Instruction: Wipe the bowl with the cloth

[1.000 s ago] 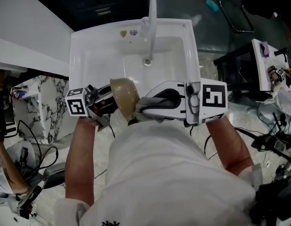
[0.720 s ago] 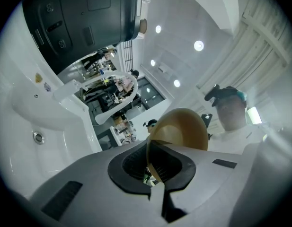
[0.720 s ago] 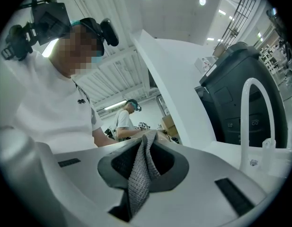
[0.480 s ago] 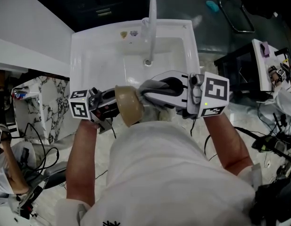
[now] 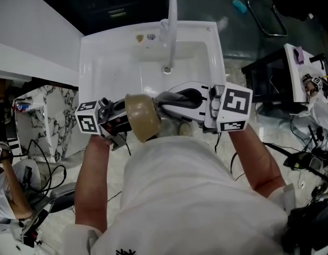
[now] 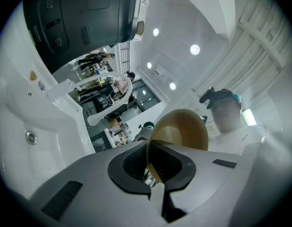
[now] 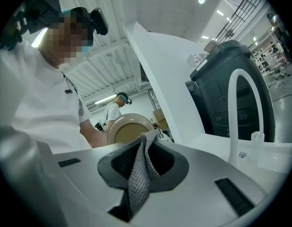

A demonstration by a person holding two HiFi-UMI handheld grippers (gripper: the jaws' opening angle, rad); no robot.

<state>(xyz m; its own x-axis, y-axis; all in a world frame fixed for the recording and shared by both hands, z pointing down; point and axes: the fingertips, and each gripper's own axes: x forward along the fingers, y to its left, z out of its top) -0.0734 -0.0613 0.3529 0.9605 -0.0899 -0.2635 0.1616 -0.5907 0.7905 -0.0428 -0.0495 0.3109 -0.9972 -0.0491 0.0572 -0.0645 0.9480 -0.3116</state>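
Note:
A tan bowl [image 5: 143,118] is held on its side over the front edge of the white sink [image 5: 113,62], its rim pinched by my left gripper [image 5: 124,120], which is shut on it. In the left gripper view the bowl [image 6: 183,131] rises from between the jaws. My right gripper [image 5: 169,104] is shut on a grey cloth [image 5: 175,98] and points at the bowl from the right. In the right gripper view the cloth [image 7: 140,176] hangs from the shut jaws, with the bowl [image 7: 129,128] just beyond; the cloth's tip sits at its rim.
The white faucet [image 5: 170,31] arches over the basin, with the drain [image 5: 166,68] below it. A dark appliance stands behind the sink. A black side table [image 5: 270,78] and cables lie to the right. The person's white shirt fills the lower head view.
The bowl and left gripper shifted slightly right and down, then back a little left. The right gripper with the cloth rose and drew closer to the bowl's top.

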